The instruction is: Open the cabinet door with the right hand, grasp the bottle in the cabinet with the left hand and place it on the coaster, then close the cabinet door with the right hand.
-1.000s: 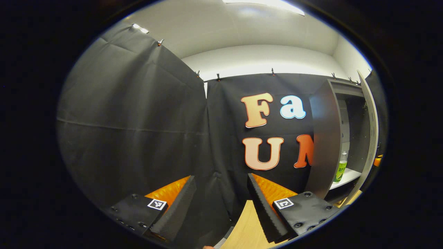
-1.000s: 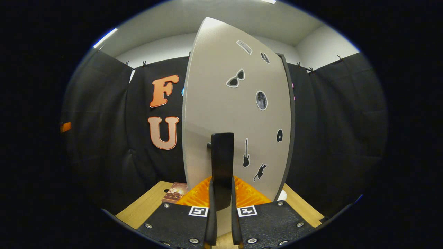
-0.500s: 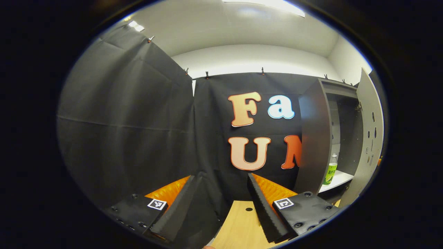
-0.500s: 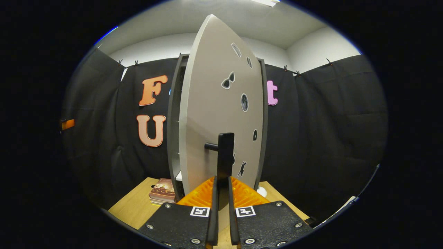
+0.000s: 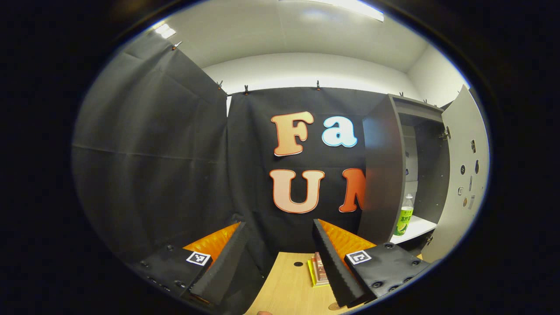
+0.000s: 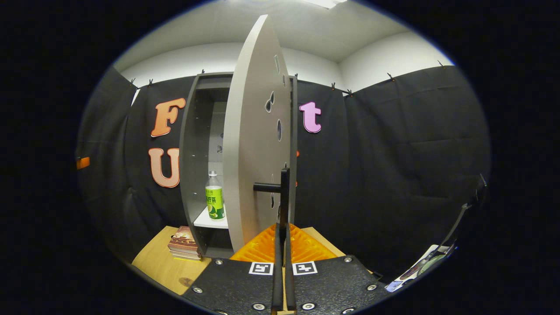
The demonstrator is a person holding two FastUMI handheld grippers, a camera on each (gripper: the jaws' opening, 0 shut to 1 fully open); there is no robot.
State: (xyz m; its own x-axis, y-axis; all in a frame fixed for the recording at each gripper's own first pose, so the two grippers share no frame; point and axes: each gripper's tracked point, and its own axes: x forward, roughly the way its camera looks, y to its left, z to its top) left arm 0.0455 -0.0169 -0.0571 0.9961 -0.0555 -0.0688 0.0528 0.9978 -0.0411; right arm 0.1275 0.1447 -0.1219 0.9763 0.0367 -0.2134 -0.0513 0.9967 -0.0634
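I see the cabinet (image 6: pixel 197 153) standing on the worktop (image 6: pixel 162 262) against the booth wall, its interior open to view. The cabinet door (image 6: pixel 249 144) swings wide out on its hinges, edge-on in the right gripper view; decals dot its outer face. In the left gripper view the same door (image 5: pixel 463 175) hangs open at the right of the cabinet (image 5: pixel 385 166). A black bar handle (image 6: pixel 283 197) stands off the door on a short stub. My right claw (image 6: pixel 282 280) is clamped on that handle, both fingers pressed to its lower end. My left claw (image 5: pixel 280 262) hangs spread apart above the worktop (image 5: pixel 293 284), gripping nothing, well short of the cabinet. A stack of books (image 6: pixel 183 244) lies on the worktop just beside the cabinet base; the left gripper view shows it (image 5: pixel 318 273) beside the claw's right finger. The bottle (image 6: pixel 214 197), green-labelled, stands upright on the white shelf (image 6: pixel 210 221) inside the cabinet, near its front edge; it also shows in the left gripper view (image 5: pixel 404 216).
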